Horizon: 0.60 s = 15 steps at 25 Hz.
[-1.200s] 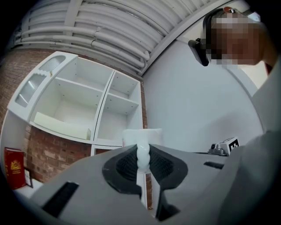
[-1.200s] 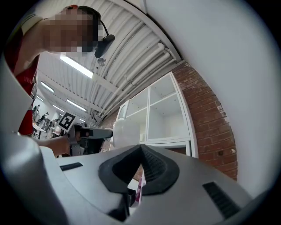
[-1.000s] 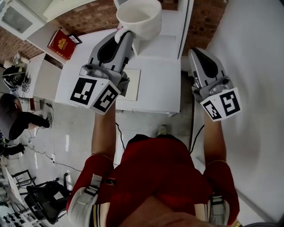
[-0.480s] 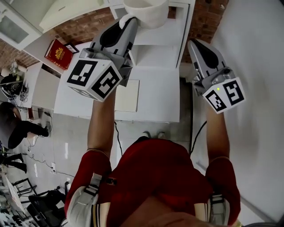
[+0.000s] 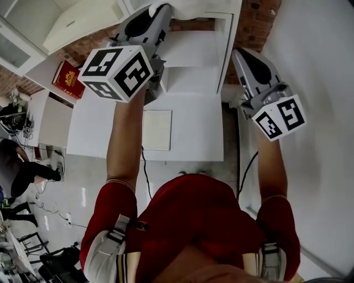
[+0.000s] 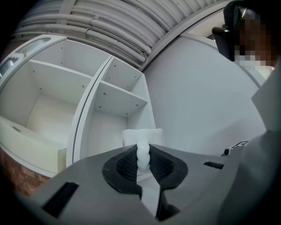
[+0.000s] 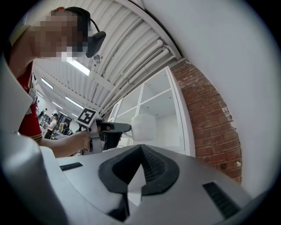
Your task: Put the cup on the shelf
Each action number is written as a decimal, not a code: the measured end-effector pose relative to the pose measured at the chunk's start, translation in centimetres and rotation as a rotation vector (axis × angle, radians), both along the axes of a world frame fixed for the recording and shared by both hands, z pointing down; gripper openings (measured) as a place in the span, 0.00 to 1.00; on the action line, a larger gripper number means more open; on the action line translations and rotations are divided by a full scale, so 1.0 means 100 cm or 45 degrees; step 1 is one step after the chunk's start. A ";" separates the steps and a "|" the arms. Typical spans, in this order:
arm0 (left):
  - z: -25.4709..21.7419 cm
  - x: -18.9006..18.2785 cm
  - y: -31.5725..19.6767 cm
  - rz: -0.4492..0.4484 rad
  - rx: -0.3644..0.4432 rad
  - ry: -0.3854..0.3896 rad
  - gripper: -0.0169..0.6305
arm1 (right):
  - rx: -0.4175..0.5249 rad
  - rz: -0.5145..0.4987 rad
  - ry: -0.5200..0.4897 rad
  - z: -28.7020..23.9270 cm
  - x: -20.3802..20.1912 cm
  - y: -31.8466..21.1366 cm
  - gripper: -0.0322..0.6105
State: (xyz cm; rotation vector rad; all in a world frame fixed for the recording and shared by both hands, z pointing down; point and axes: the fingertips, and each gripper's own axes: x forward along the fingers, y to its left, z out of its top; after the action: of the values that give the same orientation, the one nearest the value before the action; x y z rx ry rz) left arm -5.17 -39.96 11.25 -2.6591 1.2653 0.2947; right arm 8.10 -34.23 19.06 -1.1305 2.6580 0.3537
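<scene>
My left gripper [image 6: 142, 154] is shut on the handle of a white cup [image 6: 141, 135], which it holds up in front of the white shelf unit [image 6: 120, 99]. The cup faces an empty compartment and touches no board. In the head view only the cup's lower edge [image 5: 191, 4] shows, at the top of the frame beyond the left gripper [image 5: 160, 10]. The right gripper view shows the cup [image 7: 143, 127] from the side, hanging from the left gripper [image 7: 109, 129] before the shelf [image 7: 175, 110]. My right gripper [image 7: 141, 151] is lower and to the right [image 5: 243, 55], empty, its tips together.
A white table [image 5: 193, 127] with a pale sheet [image 5: 157, 130] stands under the shelf. A red book [image 5: 67, 80] lies on a ledge at the left. A brick wall [image 7: 210, 123] flanks the shelf's right side. A person [image 5: 22, 160] stands far left.
My left gripper has carried the cup upward and toward the shelf, so the cup has almost left the top of the head view. The right gripper has barely moved.
</scene>
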 end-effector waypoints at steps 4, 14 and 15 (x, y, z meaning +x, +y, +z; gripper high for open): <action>-0.002 0.000 -0.026 -0.019 -0.021 0.004 0.10 | 0.000 0.011 0.002 0.001 0.002 -0.007 0.05; -0.004 0.004 -0.073 -0.072 -0.056 -0.015 0.10 | -0.010 0.028 0.012 0.007 0.009 -0.020 0.05; -0.004 0.005 -0.076 -0.076 -0.060 -0.017 0.10 | -0.012 0.029 0.011 0.008 0.010 -0.021 0.05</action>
State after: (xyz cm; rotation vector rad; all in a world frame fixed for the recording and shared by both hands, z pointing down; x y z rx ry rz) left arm -4.66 -47.60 10.89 -2.6513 1.3615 0.2411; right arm 9.09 -36.29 19.87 -1.1657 2.6590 0.3513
